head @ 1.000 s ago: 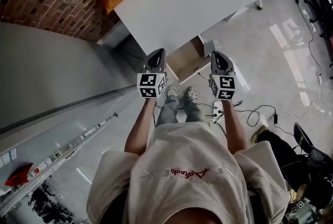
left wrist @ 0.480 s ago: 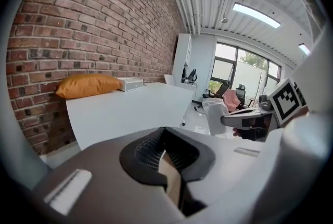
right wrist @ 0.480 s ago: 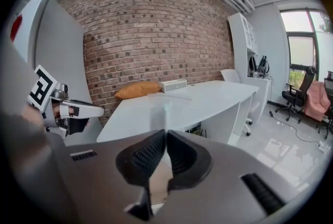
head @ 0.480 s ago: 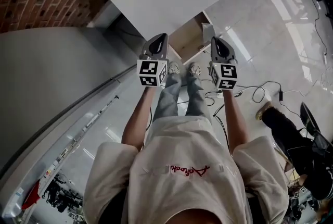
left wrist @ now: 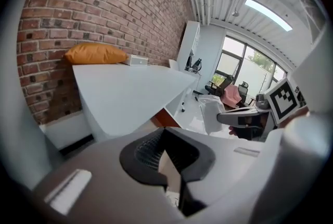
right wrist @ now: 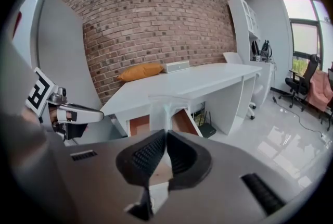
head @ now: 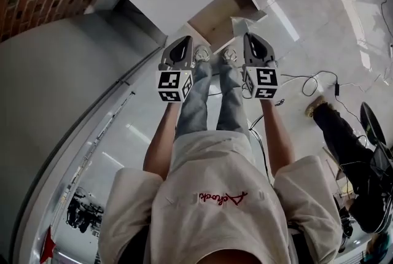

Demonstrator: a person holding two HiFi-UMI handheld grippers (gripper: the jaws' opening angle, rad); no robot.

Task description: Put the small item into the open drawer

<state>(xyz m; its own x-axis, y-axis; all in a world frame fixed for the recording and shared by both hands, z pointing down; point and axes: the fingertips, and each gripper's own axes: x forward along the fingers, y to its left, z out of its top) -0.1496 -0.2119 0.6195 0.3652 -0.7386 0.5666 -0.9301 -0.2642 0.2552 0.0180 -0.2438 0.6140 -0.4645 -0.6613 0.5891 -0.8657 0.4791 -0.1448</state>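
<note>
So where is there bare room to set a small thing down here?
The white desk top is bare almost all over; only an orange cushion and a small white box crowd its far edge by the red brick wall. The open wooden drawer under the desk also looks empty, as far as it shows.

Desk (right wrist: pixel 208 78): white top.
Wall (right wrist: pixel 156 14): red brick, behind desk.
Pillow (right wrist: pixel 140 71): orange, on desk, against wall.
Box (right wrist: pixel 177 66): white, just beside pillow.
</note>
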